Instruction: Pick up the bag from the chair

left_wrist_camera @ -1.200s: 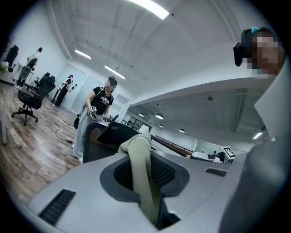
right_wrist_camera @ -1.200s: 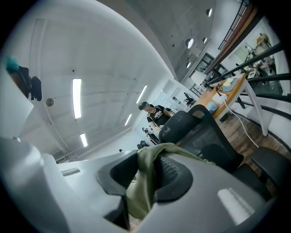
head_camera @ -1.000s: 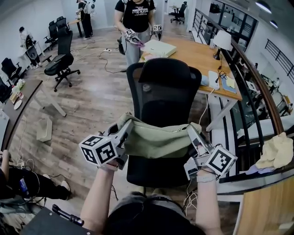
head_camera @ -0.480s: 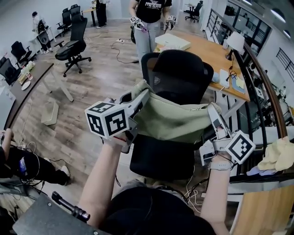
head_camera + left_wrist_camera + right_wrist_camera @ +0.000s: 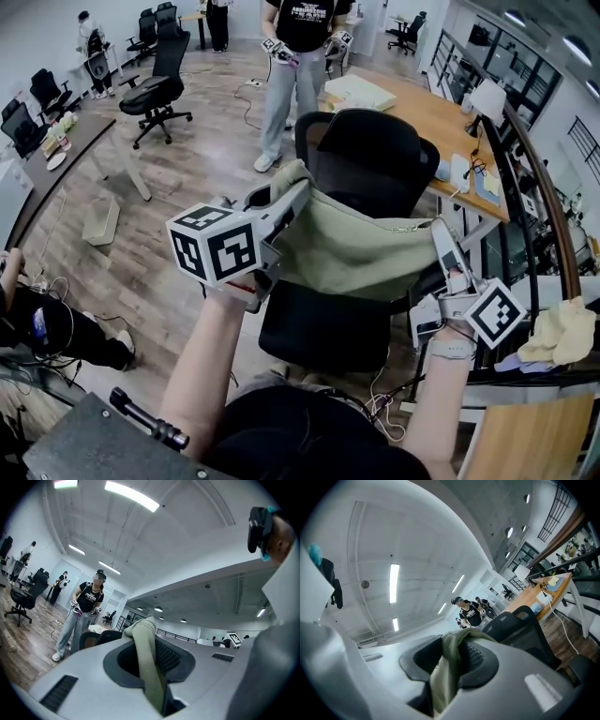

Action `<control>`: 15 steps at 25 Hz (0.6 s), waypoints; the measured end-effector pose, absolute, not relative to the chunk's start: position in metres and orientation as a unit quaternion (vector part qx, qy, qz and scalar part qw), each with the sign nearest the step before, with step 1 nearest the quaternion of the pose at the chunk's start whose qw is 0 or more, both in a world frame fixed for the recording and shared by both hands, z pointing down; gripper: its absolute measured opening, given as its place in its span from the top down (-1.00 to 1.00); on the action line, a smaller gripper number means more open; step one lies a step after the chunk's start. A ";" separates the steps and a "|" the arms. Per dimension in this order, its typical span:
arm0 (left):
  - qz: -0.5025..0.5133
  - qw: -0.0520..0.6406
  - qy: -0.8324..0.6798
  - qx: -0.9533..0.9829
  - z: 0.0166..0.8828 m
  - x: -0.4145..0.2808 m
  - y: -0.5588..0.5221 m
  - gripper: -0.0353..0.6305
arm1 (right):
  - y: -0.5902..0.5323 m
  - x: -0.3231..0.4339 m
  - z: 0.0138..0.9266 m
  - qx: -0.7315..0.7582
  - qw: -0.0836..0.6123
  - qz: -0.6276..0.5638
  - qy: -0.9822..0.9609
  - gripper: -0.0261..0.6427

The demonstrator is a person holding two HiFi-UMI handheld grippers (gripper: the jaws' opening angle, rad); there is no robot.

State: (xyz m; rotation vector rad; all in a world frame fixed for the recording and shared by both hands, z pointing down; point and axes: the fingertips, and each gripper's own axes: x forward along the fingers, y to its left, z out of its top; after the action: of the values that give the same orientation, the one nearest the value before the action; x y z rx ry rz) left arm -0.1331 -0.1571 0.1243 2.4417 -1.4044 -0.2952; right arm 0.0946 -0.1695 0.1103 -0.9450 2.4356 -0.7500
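Bag (image 5: 352, 251) hangs between left claw (image 5: 287, 193) and right claw (image 5: 439, 236).

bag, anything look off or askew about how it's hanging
Slightly askew: the olive bag is stretched between the left gripper and the right gripper, each shut on an edge. The left end is higher, so it slopes and sags over the chair. No tear or spill shows.

The left gripper (image 5: 284, 190) and right gripper (image 5: 439, 234) have pale grey bodies; each bears a cube (image 5: 217, 251) printed with black-and-white square markers; the jaws hold dark ribbed pads (image 5: 172, 657); the person wears a dark top (image 5: 309, 441) and a light band (image 5: 454, 350) on the right wrist.
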 end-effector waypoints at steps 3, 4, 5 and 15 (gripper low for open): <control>-0.112 0.153 -0.490 0.851 0.117 -0.132 -0.155 0.76 | -0.169 0.097 0.105 -0.338 0.214 -0.268 0.877 0.61; -0.115 0.153 -0.490 0.850 0.115 -0.132 -0.155 0.76 | -0.169 0.097 0.103 -0.336 0.214 -0.266 0.878 0.61; -0.117 0.152 -0.491 0.850 0.113 -0.132 -0.155 0.76 | -0.169 0.096 0.101 -0.334 0.214 -0.262 0.880 0.61; -0.170 0.186 -0.475 0.843 0.098 -0.137 -0.151 0.76 | -0.172 0.093 0.081 -0.322 0.217 -0.246 0.888 0.61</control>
State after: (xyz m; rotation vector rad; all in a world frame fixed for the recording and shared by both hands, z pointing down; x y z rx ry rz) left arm -0.1371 -0.1513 0.0978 2.3750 -1.3378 -0.4790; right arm 0.0928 -0.1716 0.0808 -0.8929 2.4601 -0.6817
